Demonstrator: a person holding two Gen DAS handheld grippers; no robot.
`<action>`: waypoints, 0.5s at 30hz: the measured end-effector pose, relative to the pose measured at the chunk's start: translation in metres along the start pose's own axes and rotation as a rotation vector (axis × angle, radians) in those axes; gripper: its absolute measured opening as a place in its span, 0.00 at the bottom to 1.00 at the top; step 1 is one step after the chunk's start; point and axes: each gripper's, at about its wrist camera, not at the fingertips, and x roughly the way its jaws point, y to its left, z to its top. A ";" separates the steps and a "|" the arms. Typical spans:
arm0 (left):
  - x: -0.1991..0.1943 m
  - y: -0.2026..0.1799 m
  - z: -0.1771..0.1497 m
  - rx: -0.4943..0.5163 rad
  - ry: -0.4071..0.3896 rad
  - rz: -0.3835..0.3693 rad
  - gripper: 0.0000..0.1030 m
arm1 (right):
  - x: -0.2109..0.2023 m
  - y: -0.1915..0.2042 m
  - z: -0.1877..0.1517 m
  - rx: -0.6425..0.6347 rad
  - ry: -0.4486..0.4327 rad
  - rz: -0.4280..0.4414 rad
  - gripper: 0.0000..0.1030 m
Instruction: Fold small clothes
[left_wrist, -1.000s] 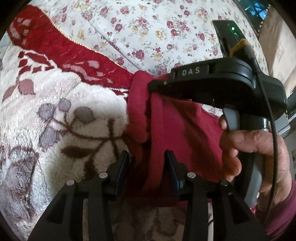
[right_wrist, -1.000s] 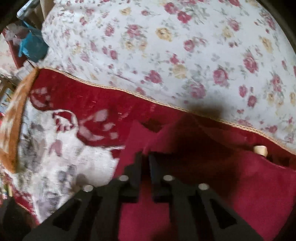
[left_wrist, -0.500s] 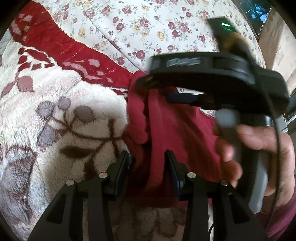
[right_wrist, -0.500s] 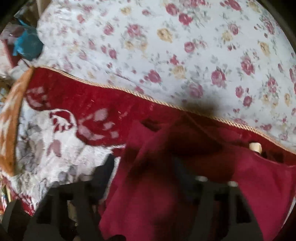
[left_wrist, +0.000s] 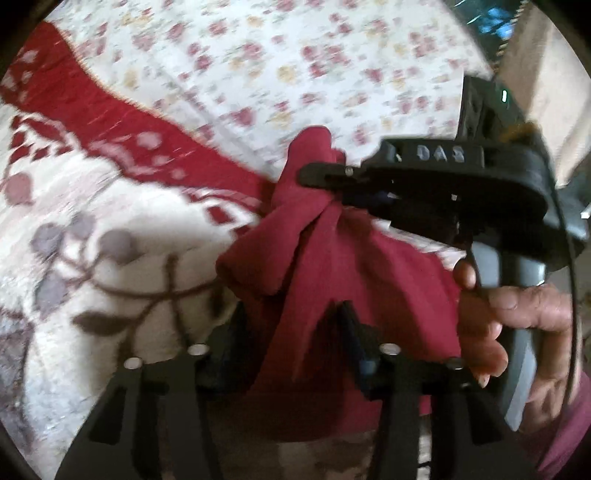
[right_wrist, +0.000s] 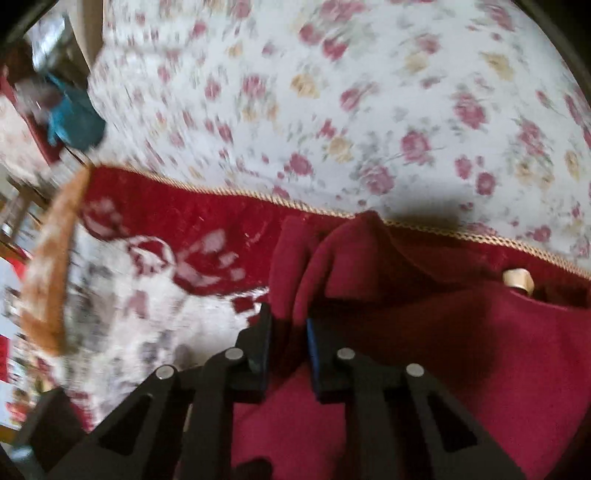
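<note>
A dark red garment (left_wrist: 351, 280) lies bunched on a plush blanket. In the left wrist view my left gripper (left_wrist: 293, 332) is at the bottom; its jaws are closing, and the cloth fills the gap between its fingers (left_wrist: 236, 332). Above it, my right gripper (left_wrist: 314, 177) comes in from the right and pinches a raised fold of the same garment, with creases radiating from the pinch. In the right wrist view the right gripper (right_wrist: 290, 332) has its jaws closing narrowly on a ridge of the red garment (right_wrist: 424, 332). A small cream toggle (right_wrist: 517, 280) shows on the garment.
Under the garment lies a cream plush blanket (left_wrist: 110, 240) with grey flowers and a red border. Behind it is a white rose-print sheet (left_wrist: 295, 55). A person's hand (left_wrist: 509, 317) grips the right handle. Teal clutter (right_wrist: 74, 118) lies past the bed's left edge.
The right gripper opened, then closed again on the garment's fold and raised it, so the cloth now bunches up off the blanket. The left gripper stayed almost in place.
</note>
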 end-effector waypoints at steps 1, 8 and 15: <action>-0.003 -0.003 0.001 0.008 -0.018 -0.018 0.07 | -0.009 -0.005 -0.002 0.014 -0.009 0.024 0.16; -0.019 -0.029 0.004 0.101 -0.090 -0.111 0.00 | -0.045 -0.035 -0.006 0.103 -0.039 0.063 0.51; -0.022 -0.039 0.001 0.158 -0.085 -0.088 0.00 | -0.023 -0.020 -0.001 0.131 0.038 0.008 0.79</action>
